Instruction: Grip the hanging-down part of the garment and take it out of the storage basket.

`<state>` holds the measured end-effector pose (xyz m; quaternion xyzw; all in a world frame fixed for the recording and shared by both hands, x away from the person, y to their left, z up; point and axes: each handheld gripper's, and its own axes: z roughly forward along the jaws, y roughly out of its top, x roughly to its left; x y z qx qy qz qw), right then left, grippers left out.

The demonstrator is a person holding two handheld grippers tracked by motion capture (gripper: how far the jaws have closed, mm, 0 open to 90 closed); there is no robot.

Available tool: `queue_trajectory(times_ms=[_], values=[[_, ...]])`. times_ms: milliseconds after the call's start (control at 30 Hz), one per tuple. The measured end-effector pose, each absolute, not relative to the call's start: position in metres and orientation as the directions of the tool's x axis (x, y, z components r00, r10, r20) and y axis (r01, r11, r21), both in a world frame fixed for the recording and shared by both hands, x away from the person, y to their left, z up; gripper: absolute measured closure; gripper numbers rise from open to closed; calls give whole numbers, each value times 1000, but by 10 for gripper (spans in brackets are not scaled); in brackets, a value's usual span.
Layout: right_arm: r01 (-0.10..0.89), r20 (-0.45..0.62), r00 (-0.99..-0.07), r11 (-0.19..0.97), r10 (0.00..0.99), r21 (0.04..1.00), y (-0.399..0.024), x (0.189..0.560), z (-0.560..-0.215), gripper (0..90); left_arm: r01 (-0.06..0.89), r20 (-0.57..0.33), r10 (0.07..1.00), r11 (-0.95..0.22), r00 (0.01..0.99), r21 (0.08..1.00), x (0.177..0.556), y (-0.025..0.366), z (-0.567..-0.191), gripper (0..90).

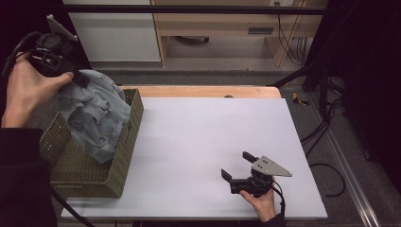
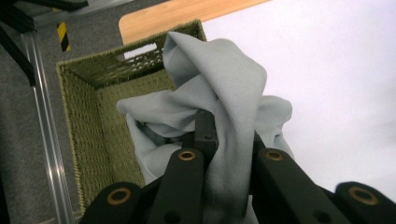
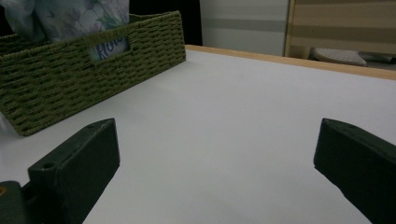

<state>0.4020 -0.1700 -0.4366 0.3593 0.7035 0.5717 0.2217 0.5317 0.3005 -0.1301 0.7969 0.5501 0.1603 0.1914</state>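
Left gripper (image 2: 224, 140) pinching crumpled pale grey-blue cloth (image 2: 219, 88) above woven olive-green basket (image 2: 84, 121), high view showing right gripper (image 1: 239, 166) spread wide over white tabletop (image 1: 213, 127), right gripper view catching the cloth's floral print

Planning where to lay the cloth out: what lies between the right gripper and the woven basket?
Nothing: in the high view, bare white table stretches from the right gripper to the basket.

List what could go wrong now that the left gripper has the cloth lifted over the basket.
1. The left gripper pinches only one fold of the cloth; the rest hangs bunched, so it may slip free.
2. The cloth's lower end sits inside the basket against its wall; it could snag the weave and drag or tip the basket.
3. The right gripper rests open on the table, far away, so nothing steadies the basket.
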Motion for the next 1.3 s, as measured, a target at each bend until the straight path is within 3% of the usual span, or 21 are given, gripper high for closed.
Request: queue_trajectory(times_ms=[333, 767, 1300], values=[[246, 121, -698, 77, 706, 966, -129, 420, -420, 12, 819, 53, 936, -331, 348, 469, 533, 295, -122, 833], [252, 162, -783, 68, 600, 965, -33, 460, -400, 38, 823, 50, 935, -333, 350, 461, 534, 296, -121, 832], [249, 173, -827, 72, 535, 966, 41, 490, -394, 54, 823, 44, 935, -331, 351, 461, 534, 301, -123, 833]])
